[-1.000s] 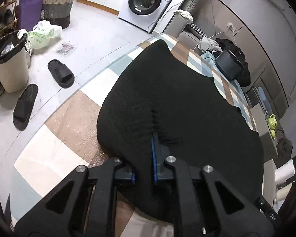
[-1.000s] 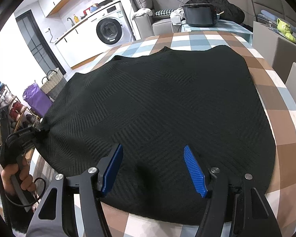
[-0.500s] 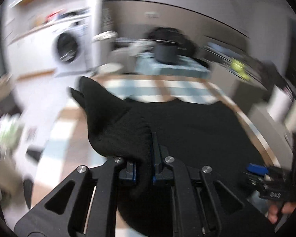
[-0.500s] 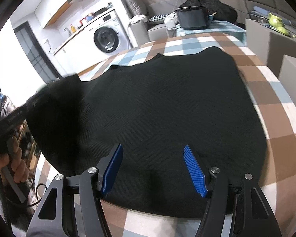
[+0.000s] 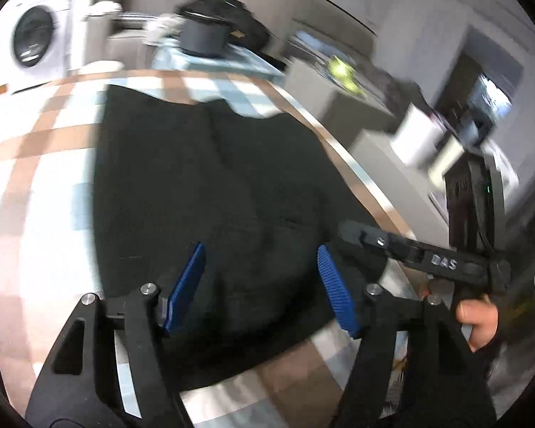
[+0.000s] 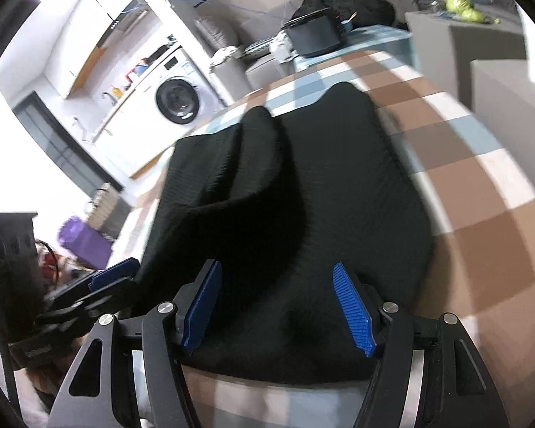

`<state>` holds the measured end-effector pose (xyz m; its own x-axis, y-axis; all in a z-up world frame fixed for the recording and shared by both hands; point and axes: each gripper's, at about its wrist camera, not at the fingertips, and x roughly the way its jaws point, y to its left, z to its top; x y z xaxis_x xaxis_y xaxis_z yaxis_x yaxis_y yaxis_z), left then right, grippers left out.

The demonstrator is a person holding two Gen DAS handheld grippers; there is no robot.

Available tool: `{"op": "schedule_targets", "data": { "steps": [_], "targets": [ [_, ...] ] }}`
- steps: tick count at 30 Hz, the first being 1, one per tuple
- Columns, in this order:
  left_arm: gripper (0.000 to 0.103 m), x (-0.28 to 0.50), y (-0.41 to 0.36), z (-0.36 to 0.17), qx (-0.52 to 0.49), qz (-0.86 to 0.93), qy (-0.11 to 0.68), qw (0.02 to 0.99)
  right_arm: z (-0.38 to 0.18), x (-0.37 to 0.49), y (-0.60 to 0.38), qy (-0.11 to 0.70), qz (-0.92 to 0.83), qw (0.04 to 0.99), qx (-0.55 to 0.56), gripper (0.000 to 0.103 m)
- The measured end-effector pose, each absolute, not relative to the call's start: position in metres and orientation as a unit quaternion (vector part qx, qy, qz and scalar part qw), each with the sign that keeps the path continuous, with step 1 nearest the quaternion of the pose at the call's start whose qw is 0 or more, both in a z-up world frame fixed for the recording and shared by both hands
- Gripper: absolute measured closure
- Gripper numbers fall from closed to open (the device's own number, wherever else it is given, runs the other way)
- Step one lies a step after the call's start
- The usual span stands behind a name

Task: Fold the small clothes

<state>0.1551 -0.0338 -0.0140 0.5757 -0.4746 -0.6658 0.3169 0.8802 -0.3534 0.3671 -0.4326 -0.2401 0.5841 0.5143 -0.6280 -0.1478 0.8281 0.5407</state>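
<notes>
Now the black ribbed knit garment (image 6: 339, 192) lies on the brown, white and pale-blue checked tablecloth (image 6: 481, 185), its left side doubled over onto the middle so a soft rounded fold runs near to far.

Left gripper (image 5: 260, 285): jaws have just been opening, blue pads now stand well apart, cloth lies below them, nothing pinched. Right gripper (image 6: 278, 306): jaws likewise wide, hovering over the near hem, holding nothing. It shows at right in the left wrist view, with the person's hand (image 5: 478, 324) on its handle.

Handling, as judgement: knit looks thick, limp and light; it will drape and sag, not hold a crease, and the folded flap has a puffed ridge that may spring back. Not slippery, not fragile; ribbing should give the pads purchase. Best holds seem to be the near hem corners or the right edge, pinching both layers where doubled, then carrying the edge across low so the flap does not slide.

Far background: white front-loading washing machine (image 6: 176, 100), blurred.
</notes>
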Motion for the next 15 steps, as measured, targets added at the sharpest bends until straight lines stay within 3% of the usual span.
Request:
{"op": "schedule_targets", "data": {
  "steps": [8,14,15],
  "targets": [
    [0.04,0.16,0.053,-0.03,-0.145,-0.113,0.416,0.89,-0.228,0.381,-0.413,0.409,0.276,0.823,0.283,0.036],
    [0.04,0.163,0.067,-0.039,-0.137,-0.111,0.416,0.892,-0.245,0.387,-0.403,0.441,0.256,0.804,0.307,0.036],
    [0.04,0.163,0.066,-0.04,-0.136,-0.112,0.416,0.892,-0.25,0.389,-0.399,0.453,0.241,0.805,0.298,0.041]
  ]
}}
